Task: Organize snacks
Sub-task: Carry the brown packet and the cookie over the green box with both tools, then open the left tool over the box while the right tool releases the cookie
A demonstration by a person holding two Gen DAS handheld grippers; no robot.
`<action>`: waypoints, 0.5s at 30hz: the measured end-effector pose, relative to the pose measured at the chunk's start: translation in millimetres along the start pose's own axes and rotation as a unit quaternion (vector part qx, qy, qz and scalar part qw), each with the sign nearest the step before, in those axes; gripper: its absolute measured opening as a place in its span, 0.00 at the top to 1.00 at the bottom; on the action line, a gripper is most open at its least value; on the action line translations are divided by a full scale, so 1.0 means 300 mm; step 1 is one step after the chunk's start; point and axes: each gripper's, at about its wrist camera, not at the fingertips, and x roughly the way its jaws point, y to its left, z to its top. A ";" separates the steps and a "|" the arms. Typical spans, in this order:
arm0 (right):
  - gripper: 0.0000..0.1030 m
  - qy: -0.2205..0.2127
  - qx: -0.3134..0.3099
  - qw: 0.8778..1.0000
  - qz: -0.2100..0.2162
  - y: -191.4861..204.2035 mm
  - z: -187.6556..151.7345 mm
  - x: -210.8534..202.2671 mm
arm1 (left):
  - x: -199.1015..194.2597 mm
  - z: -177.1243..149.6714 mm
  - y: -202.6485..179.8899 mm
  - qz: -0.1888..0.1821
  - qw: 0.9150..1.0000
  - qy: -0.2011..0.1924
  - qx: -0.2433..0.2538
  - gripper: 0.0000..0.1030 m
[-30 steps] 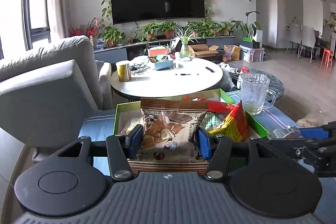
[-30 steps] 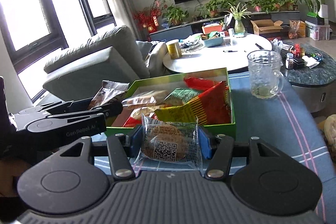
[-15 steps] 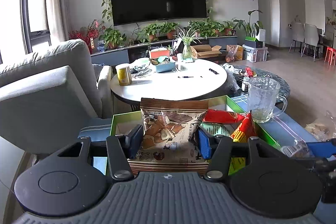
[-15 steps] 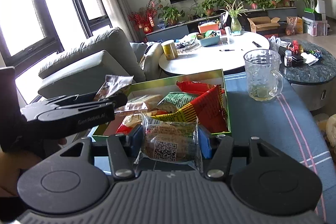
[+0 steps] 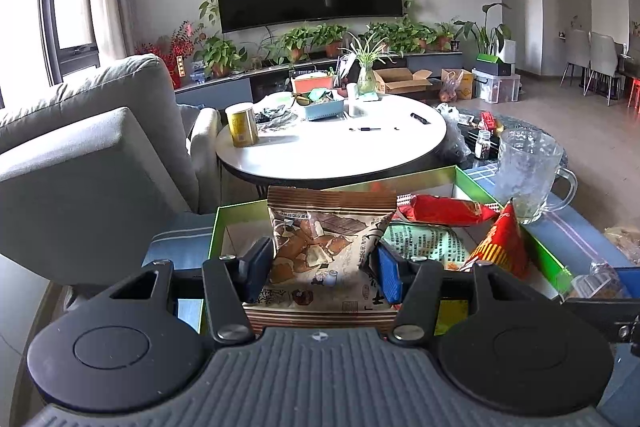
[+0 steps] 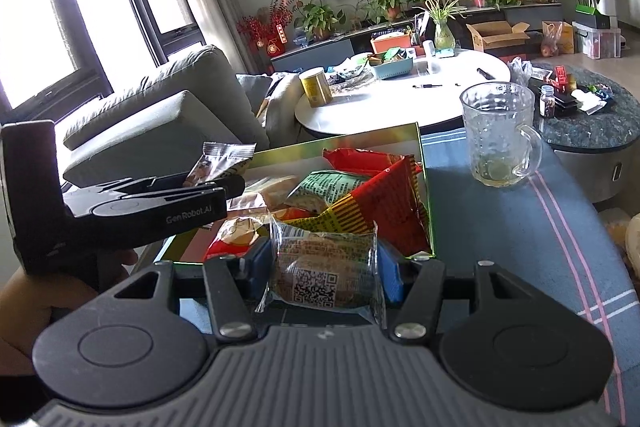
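In the left wrist view, the left gripper (image 5: 320, 265) was clamped on a brown snack bag (image 5: 326, 247), held above the near end of the green box (image 5: 554, 263); the bag looked light, crinkly and crushable, best pinched by its flat sides as here. In the right wrist view, the right gripper (image 6: 322, 273) was closed on a clear-wrapped pastry (image 6: 322, 269), probably soft and slippery, just short of the box (image 6: 424, 195), which sat on a blue striped cloth (image 6: 516, 227) beside a glass mug (image 6: 500, 139) in a plant-filled living room.

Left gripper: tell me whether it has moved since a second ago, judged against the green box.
Yes. The left gripper, shut on the brown snack bag, has drawn back from the green box: in its own view the box's left wall now shows further in.
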 end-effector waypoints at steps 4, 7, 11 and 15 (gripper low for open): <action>0.26 0.001 0.001 1.000 0.000 0.002 0.003 0.005 | 0.003 0.004 -0.003 0.006 1.000 -0.011 0.016 0.50; 0.26 0.000 0.002 1.000 0.000 0.002 0.006 0.009 | 0.005 0.012 0.000 0.008 1.000 -0.017 0.020 0.50; 0.26 -0.001 0.003 1.000 0.000 0.007 0.015 0.019 | 0.011 0.023 0.024 0.000 1.000 -0.019 0.010 0.50; 0.26 -0.005 0.000 1.000 0.002 0.014 0.025 0.019 | 0.009 0.024 0.042 0.002 1.000 -0.020 0.004 0.50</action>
